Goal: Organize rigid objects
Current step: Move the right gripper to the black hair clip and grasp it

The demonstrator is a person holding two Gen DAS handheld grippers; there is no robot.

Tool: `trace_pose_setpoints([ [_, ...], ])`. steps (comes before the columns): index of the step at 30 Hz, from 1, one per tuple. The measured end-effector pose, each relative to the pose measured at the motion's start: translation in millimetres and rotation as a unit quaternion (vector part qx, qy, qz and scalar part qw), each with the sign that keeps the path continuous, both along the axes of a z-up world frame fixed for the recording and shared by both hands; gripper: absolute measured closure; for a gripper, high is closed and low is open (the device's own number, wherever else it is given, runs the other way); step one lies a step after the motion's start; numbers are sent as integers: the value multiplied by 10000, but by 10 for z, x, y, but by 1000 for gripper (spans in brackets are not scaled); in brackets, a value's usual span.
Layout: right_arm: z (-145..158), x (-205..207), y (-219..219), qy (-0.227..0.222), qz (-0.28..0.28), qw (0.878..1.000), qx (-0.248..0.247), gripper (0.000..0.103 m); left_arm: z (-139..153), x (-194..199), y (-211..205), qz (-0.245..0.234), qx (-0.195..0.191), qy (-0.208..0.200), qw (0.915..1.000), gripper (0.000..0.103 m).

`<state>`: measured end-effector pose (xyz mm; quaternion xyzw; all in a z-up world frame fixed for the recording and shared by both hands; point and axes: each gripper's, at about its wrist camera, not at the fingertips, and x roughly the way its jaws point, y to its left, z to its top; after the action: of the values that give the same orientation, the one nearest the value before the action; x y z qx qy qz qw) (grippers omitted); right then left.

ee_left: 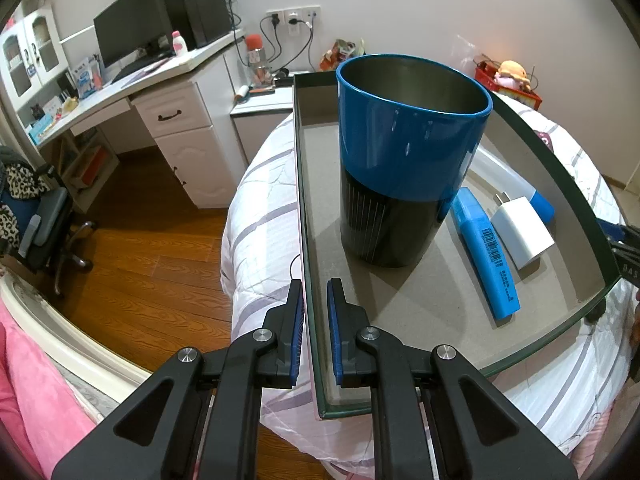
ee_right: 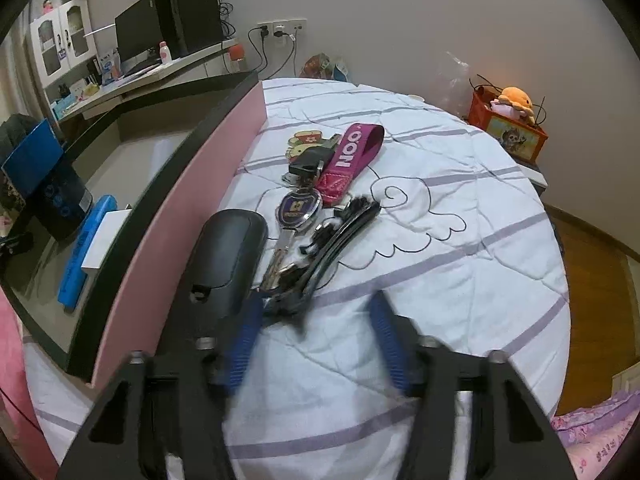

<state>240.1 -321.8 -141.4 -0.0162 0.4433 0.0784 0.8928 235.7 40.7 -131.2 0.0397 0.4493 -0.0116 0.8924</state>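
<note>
My left gripper (ee_left: 316, 312) is shut on the left wall of a shallow box (ee_left: 310, 216), pink outside and grey inside, which rests on the bed. Inside it stand a tall blue and black cup (ee_left: 400, 160), a flat blue stapler-like bar (ee_left: 486, 256), a white charger plug (ee_left: 520, 232) and a blue-capped white tube (ee_left: 538, 204). My right gripper (ee_right: 318, 332) is open and blurred, low over the quilt. The near end of a black hair clip (ee_right: 340, 240) lies between its fingers, untouched. Beside the clip are a bunch of keys (ee_right: 298, 208) with a pink strap (ee_right: 352, 156) and a black glasses case (ee_right: 228, 256).
The box's pink wall (ee_right: 180, 208) runs just left of the glasses case. The white striped quilt (ee_right: 460, 272) is open to the right. A red toy box (ee_right: 508, 132) stands beyond the bed, a desk with a monitor (ee_left: 132, 28) at the back left, and wooden floor (ee_left: 152, 248) below.
</note>
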Motion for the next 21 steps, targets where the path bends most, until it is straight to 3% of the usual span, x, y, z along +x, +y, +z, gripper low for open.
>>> trace_pose_setpoints([
  [2,17,-18,-73,-28,-63,10000,52,80,1,2,-3,2,5,2,10000,93],
  [6,39,-77,-268,23,-211,9996,194,82,0,1,-2,-1,-1,-1,10000,93],
  [13,64,-83,-343,85,-329,9994,99,81,-3,0,-2,0,5,3,10000,93],
  [15,64,-57,-333,53,-339,9994,96,76,-2,2,-6,0,1,1,10000,93],
  [17,51,-25,-316,64,-321,9994,99,64,-2,4,-8,1,5,3,10000,93],
  [21,30,49,-285,34,-356,9993,57,62,-2,4,-9,2,6,3,10000,93],
])
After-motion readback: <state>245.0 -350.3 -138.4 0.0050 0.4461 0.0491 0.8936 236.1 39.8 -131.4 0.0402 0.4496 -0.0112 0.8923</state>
